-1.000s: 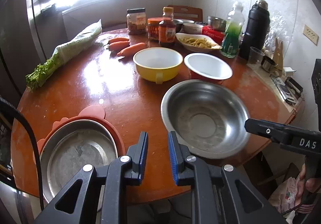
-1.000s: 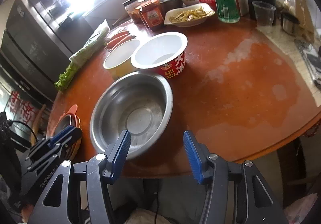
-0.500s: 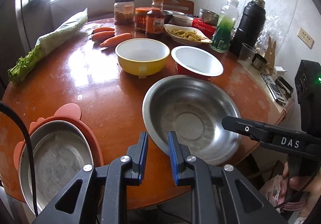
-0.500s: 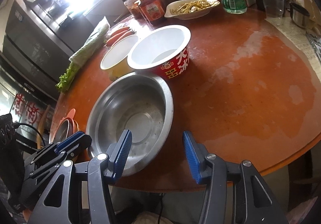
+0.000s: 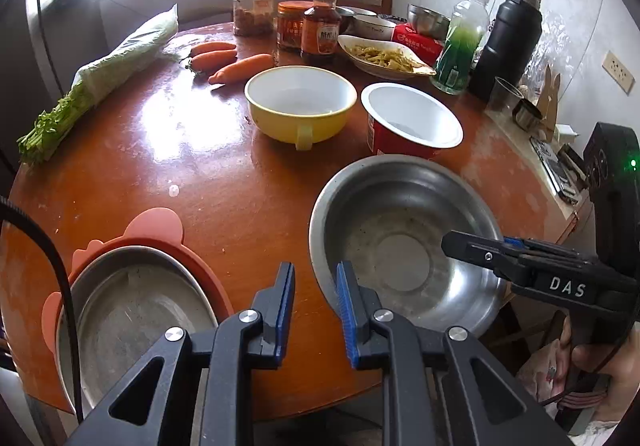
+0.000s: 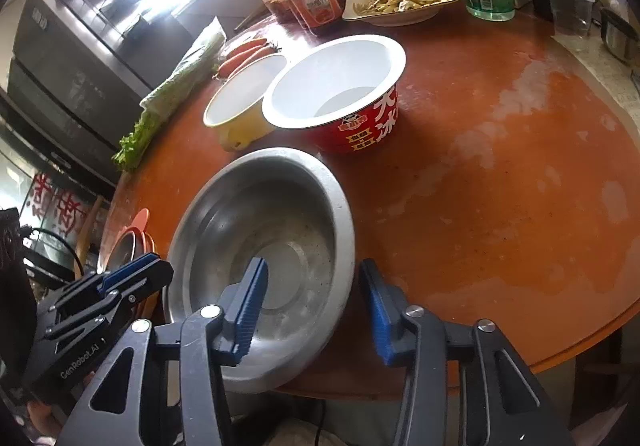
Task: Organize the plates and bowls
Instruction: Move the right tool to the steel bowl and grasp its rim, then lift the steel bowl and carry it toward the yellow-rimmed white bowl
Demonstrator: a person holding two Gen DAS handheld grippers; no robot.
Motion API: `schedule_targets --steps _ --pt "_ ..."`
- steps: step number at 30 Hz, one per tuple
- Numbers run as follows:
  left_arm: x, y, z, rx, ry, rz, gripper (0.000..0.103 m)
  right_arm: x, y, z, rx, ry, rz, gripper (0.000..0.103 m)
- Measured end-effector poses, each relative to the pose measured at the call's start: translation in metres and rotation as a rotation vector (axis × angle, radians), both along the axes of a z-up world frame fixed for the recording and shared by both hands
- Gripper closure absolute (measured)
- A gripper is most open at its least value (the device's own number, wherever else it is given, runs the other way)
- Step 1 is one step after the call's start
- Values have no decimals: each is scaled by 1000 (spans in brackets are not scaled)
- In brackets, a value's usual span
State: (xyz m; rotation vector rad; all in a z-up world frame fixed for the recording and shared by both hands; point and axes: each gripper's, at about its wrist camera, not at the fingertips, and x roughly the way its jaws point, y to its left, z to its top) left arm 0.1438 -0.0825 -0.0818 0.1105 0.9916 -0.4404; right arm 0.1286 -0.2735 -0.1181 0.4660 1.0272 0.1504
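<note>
A large steel bowl (image 5: 404, 242) (image 6: 264, 258) sits at the near edge of the round table (image 5: 200, 166). A yellow bowl (image 5: 301, 106) (image 6: 244, 102) and a red paper bowl (image 5: 408, 124) (image 6: 340, 94) stand behind it. A steel plate (image 5: 128, 310) lies on an orange plate (image 5: 154, 226) at the near left. My left gripper (image 5: 314, 286) is open by a narrow gap, empty, just left of the steel bowl's rim. My right gripper (image 6: 314, 286) is open; its left finger is over the bowl's inside, its right finger outside the rim.
At the back stand jars and a sauce bottle (image 5: 322, 26), carrots (image 5: 224, 60), bagged celery (image 5: 104, 74), a dish of food (image 5: 384, 56), a green bottle (image 5: 460, 46), a black flask (image 5: 508, 42) and a plastic cup (image 6: 568, 6). The table's front edge is just below the grippers.
My right gripper has moved forward, so its fingers now straddle the steel bowl's near rim. My left gripper has shifted slightly; its narrow gap is unchanged.
</note>
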Motion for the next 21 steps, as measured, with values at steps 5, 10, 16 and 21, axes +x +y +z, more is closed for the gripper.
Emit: schedule_targets --steps 5,10,16,21 --pt "1 -2 1 13 -5 -8 81 3 5 1 -12 0 15 66" --pt "0 -5 -4 28 2 -28 81 6 9 -2 -25 7 28 76" --pt "3 1 -9 24 16 -6 81 7 14 -2 -52 7 44 87" --pt "3 5 -12 39 21 1 81 9 21 -3 -60 9 60 87"
